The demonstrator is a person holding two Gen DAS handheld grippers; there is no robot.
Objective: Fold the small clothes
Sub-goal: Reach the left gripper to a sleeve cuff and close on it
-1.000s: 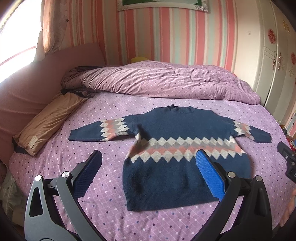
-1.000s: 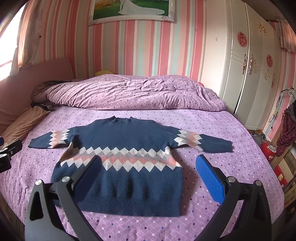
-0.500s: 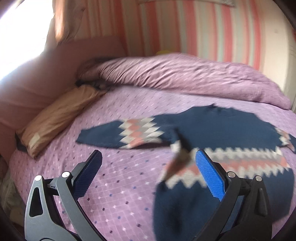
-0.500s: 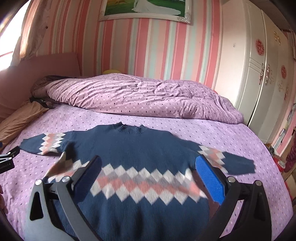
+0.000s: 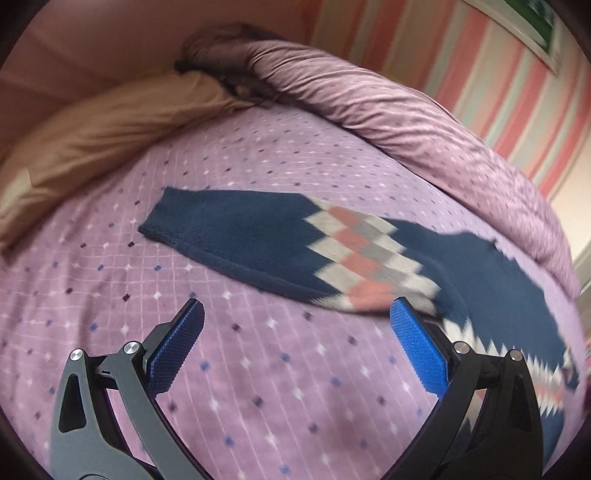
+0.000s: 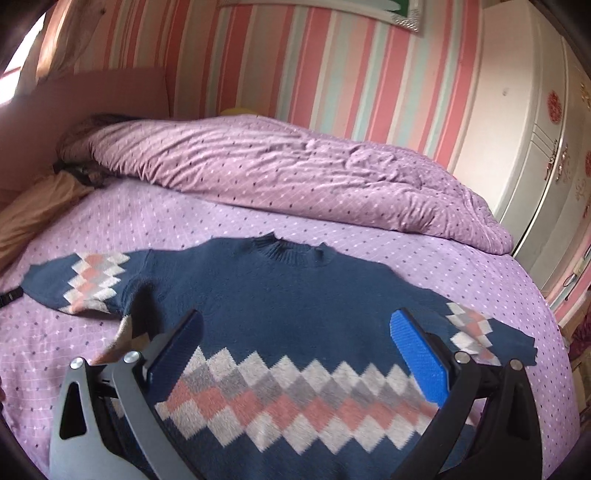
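Bed (image 6: 258,229): covered by a lilac sheet with a small diamond print; it carries everything else named here.
Wardrobe (image 6: 517,122): white doors with red ornaments, standing past the bed's right side in the right wrist view.
Wall (image 6: 280,62): pink, white and pale green vertical stripes behind the bed, with the lower edge of a framed picture (image 6: 369,11) at the top.
Duvet (image 6: 280,170): lilac, same print as the sheet, bunched along the far side of the bed, beyond the sweater's collar.
Sweater (image 6: 280,302): navy knit with a band of white, grey and pink diamonds across the chest and on each sleeve; it lies flat and face up on the bed, collar toward the duvet, both sleeves spread outward.
Pillow (image 5: 103,122): tan, at the bed's left end, well apart from the sweater's left cuff.
Left sleeve (image 5: 236,240): stretched flat on the sheet toward the pillow, cuff at the far left of the sweater.
Right sleeve (image 6: 476,332): flat on the sheet toward the wardrobe side of the bed.
Left gripper (image 5: 295,332): above bare sheet just beside the left sleeve's near edge; its blue-padded fingers (image 5: 177,347) stand wide apart and hold nothing.
Right gripper (image 6: 295,339): above the sweater's chest, near the diamond band; its fingers (image 6: 417,350) are spread wide and hold nothing.
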